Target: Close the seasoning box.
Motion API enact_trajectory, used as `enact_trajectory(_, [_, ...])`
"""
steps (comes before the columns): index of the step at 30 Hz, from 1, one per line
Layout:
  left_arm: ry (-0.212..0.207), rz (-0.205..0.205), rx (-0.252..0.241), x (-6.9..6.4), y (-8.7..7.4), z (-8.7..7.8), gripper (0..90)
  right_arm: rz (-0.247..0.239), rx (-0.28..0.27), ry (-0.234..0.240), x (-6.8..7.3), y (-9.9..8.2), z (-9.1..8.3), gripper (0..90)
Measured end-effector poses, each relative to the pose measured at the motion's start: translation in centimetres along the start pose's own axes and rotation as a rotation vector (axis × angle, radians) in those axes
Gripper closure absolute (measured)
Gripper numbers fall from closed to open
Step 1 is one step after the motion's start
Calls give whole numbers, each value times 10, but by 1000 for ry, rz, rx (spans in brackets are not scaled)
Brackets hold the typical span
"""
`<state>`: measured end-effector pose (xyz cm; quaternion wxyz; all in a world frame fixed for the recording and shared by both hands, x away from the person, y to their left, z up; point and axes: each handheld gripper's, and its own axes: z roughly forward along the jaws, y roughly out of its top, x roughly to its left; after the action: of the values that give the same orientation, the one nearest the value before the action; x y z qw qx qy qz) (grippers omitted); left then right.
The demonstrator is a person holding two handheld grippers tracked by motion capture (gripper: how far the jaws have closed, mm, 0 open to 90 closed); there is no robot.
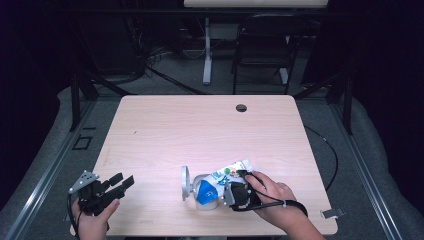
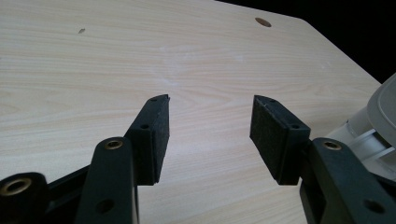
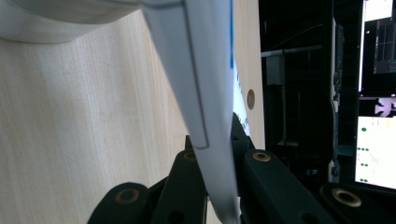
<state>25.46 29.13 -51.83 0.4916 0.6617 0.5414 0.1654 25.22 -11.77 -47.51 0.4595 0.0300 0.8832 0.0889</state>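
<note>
step: right gripper (image 1: 239, 186) fingers pinching flat edge of white pouch (image 1: 231, 171) beside metal cup (image 1: 200, 190) | left gripper (image 1: 122, 181) fingers spread, empty, over tabletop (image 1: 200, 125) | next: probably steady the cup before moving pouch

We see a white pouch (image 1: 226, 176) with blue and colourful print lying near the front edge of the table (image 1: 200, 125), right of its middle; its flat sealed edge (image 3: 205, 93) is pinched thin, and a white round-based object (image 1: 192, 187) lies touching it on the left
</note>
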Motion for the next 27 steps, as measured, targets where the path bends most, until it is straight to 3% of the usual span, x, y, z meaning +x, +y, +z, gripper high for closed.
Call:
enact_trajectory(17, [5,-4,5,-1,1,4,480,162,-63,54,-1,-7,2,897])
enact_trajectory(27, [9,-7,5,1,-1,3,480,220,-85,71,0,-9,3,897])
